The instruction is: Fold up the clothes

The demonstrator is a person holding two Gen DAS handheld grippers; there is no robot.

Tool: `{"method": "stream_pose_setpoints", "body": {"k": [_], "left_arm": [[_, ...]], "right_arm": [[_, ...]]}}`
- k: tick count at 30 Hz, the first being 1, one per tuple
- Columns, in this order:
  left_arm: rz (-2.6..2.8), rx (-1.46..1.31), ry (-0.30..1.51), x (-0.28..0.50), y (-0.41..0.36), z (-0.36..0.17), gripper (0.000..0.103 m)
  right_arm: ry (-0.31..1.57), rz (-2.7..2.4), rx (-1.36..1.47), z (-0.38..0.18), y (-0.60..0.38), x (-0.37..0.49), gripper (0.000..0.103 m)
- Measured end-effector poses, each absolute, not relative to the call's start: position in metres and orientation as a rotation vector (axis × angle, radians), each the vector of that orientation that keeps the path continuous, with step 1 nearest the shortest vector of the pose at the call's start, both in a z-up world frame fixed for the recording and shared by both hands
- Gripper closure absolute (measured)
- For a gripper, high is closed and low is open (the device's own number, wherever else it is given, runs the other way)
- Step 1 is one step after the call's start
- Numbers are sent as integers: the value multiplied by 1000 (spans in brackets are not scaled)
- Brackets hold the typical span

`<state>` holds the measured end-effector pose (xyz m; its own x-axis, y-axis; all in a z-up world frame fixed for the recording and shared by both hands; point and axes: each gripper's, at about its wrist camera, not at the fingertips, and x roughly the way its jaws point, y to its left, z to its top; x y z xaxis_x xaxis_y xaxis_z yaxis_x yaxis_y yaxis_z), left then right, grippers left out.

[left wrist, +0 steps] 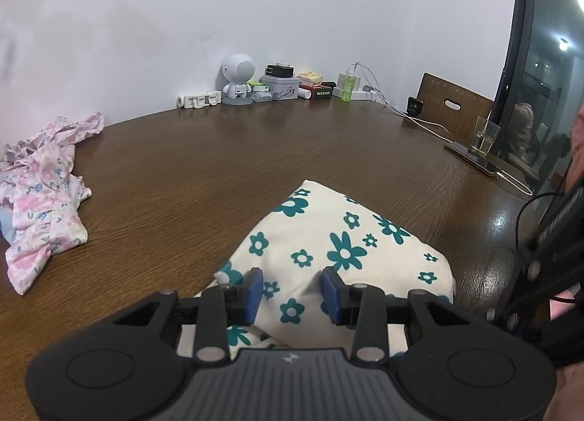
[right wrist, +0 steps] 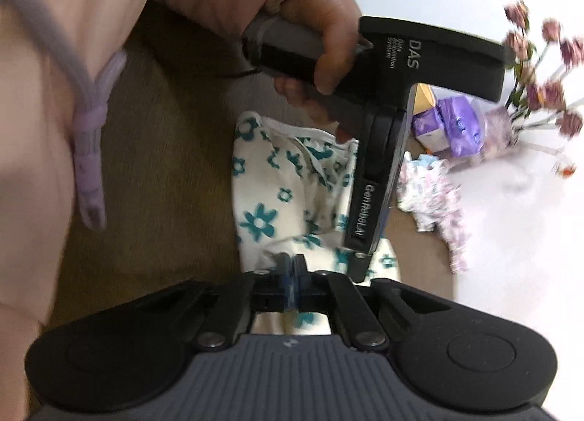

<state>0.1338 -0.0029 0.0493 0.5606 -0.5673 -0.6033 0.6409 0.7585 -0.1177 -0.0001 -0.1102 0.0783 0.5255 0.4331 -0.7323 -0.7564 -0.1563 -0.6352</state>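
A cream garment with teal flowers [left wrist: 328, 231] lies folded on the brown table [left wrist: 182, 165]. My left gripper [left wrist: 293, 286] rests over its near part; the blue pads stand apart, with cloth under and between them and no pinch visible. In the right wrist view the same garment [right wrist: 262, 202] is rumpled, and a hand [right wrist: 321, 19] holds the left gripper [right wrist: 359, 271] tip-down on it. My right gripper [right wrist: 291, 267] sits at the garment's edge with its pads pressed together, and a thin peak of cloth rises into them.
A crumpled pink floral garment [left wrist: 40, 194] lies at the left of the table. Along the back wall stand a small robot figure and boxes [left wrist: 277, 87]. A glass [left wrist: 484, 136] and a phone with a cable [left wrist: 471, 156] sit at the right edge, by a chair [left wrist: 452, 107].
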Motion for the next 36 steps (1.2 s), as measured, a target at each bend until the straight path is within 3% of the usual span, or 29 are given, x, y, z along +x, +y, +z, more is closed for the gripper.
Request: {"method": "stream_pose_setpoints", "body": {"k": [8, 13, 19, 26, 29, 31, 33, 36], "left_arm": [[-718, 124, 666, 134, -3, 50, 68], [-727, 145, 653, 131, -3, 55, 67], [-726, 156, 654, 131, -4, 53, 66], [-723, 157, 657, 132, -3, 52, 61], [-725, 154, 643, 129, -2, 57, 61], [-748, 160, 616, 121, -2, 64, 57], [-772, 182, 588, 111, -6, 70, 51], [-802, 229, 559, 97, -13, 75, 50]], "right_arm": [[337, 1027, -1200, 86, -125, -1, 100], [418, 922, -980, 100, -152, 20, 79], [575, 751, -407, 102, -202, 63, 79], [649, 678, -229, 79, -218, 73, 76], [610, 653, -108, 86, -231, 70, 61], [564, 620, 5, 93, -247, 65, 36], [542, 601, 106, 96, -262, 62, 24], [564, 587, 223, 89, -279, 63, 20]]}}
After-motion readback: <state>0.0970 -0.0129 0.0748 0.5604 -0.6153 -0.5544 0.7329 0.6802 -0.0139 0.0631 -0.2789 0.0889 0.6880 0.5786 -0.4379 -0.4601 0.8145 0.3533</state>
